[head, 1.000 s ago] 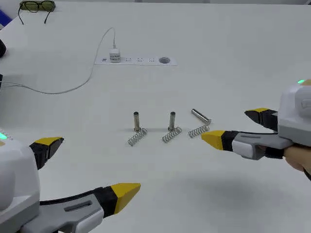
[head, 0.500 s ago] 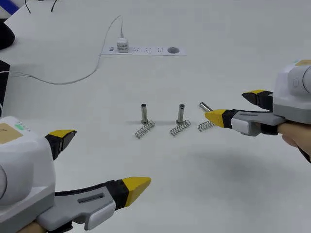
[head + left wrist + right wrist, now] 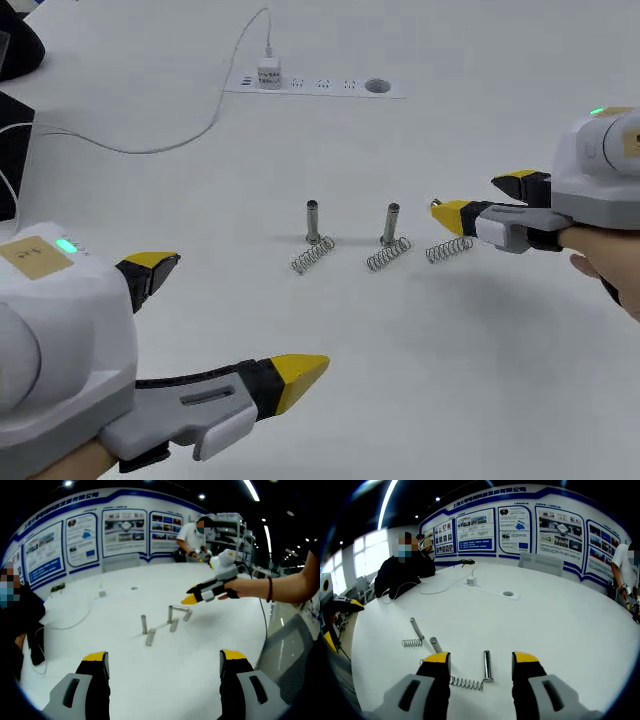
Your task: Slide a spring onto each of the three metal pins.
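Two metal pins point(image 3: 313, 220) point(image 3: 390, 224) stand upright mid-table, and a third pin point(image 3: 487, 666) lies flat on the right. A spring lies in front of each: left spring point(image 3: 312, 256), middle spring point(image 3: 388, 254), right spring point(image 3: 449, 249). My right gripper point(image 3: 483, 198) is open, low over the lying pin, which sits between its jaws in the right gripper view, with the right spring point(image 3: 466, 683) by the left jaw. My left gripper point(image 3: 225, 318) is open and holds nothing, well short of the pins point(image 3: 144, 624).
A white power strip point(image 3: 315, 85) with a plugged charger and a cable point(image 3: 190, 135) lies at the far side of the table. A dark object point(image 3: 12, 150) sits at the left edge. People sit and stand around the table in the gripper views.
My right gripper has moved in toward the lying pin, and its near finger now covers most of it in the head view. The head camera has shifted. The left gripper stays open.
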